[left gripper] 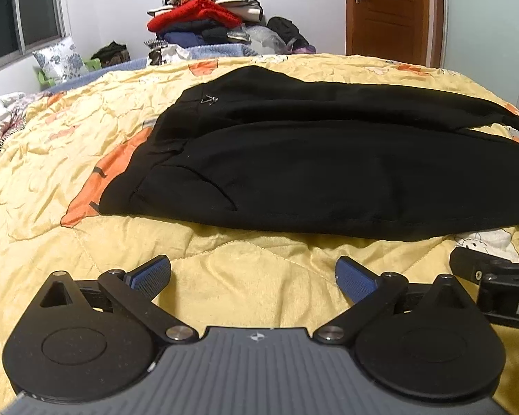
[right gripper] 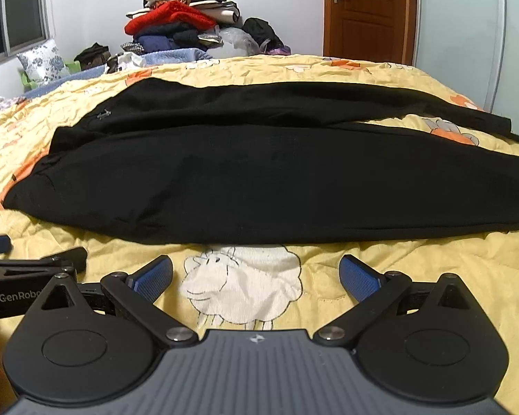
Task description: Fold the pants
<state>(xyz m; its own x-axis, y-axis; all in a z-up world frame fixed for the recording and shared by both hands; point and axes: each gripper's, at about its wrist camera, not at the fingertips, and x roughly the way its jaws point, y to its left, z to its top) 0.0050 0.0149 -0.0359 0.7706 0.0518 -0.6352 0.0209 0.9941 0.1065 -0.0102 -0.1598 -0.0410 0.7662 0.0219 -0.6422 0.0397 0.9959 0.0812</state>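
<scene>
Pants [right gripper: 259,180] black, seams hard to read, leg ends cut off in left view, left tool [left gripper: 252,276] and right tool [right gripper: 256,276] spread empty

Bare quilt [left gripper: 245,269] lies free before the black pants [left gripper: 311,173]; clothes pile [left gripper: 204,14] well behind.

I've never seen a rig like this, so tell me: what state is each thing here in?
Pants: unfolded, flat on the quilt, legs apart.
Left gripper: open, empty, short of the pants.
Right gripper: open, empty, over the sheep print.
Door: shut.
Quilt: spread, wrinkled.
Clothes pile: heaped, untidy.
</scene>
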